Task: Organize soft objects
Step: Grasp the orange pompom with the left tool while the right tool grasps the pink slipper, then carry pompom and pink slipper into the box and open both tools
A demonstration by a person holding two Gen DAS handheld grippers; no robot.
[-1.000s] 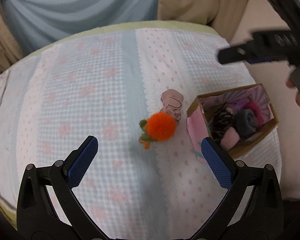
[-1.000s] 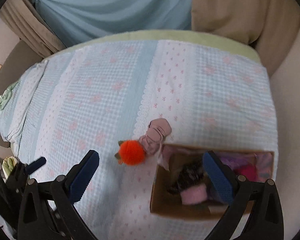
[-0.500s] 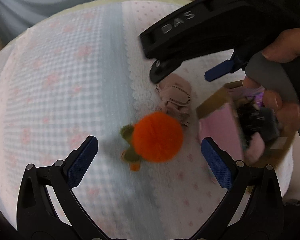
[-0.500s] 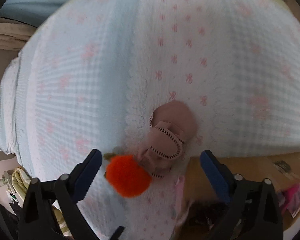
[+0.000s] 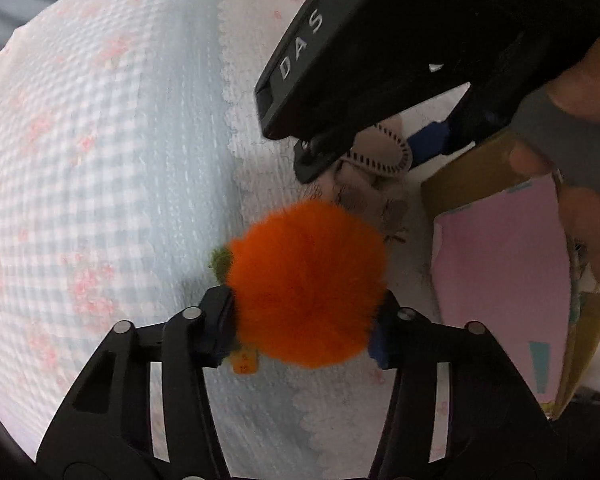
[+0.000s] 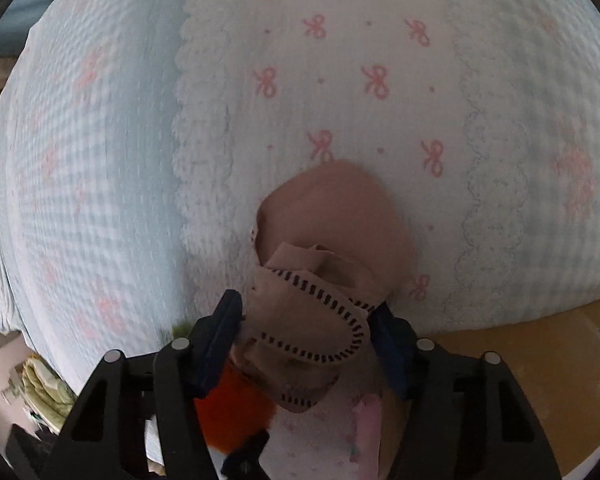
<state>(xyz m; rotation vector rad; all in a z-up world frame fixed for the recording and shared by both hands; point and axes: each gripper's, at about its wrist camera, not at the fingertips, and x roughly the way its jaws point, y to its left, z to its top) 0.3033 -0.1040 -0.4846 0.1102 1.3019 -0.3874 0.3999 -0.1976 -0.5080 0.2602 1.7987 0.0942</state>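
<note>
A fluffy orange pom-pom toy (image 5: 306, 282) with green leaves and an orange tag lies on the bedspread. My left gripper (image 5: 302, 320) is closed around it, its blue pads pressing both sides. Just beyond it lies a beige sock bundle with dark stitching (image 5: 380, 160). In the right wrist view my right gripper (image 6: 306, 338) is closed on that sock bundle (image 6: 320, 280); the orange toy (image 6: 228, 412) shows below its left finger. The right gripper's black body (image 5: 380, 48) fills the upper right of the left wrist view.
A cardboard box (image 5: 472, 172) with a pink flap (image 5: 500, 280) stands right of the toys; its brown side (image 6: 540, 368) shows at lower right in the right wrist view. The bedspread (image 6: 340, 60) is pale blue-and-white with pink bows.
Both grippers came down to the bed and went from wide open to closed, the left on the orange toy, the right on the sock bundle.
</note>
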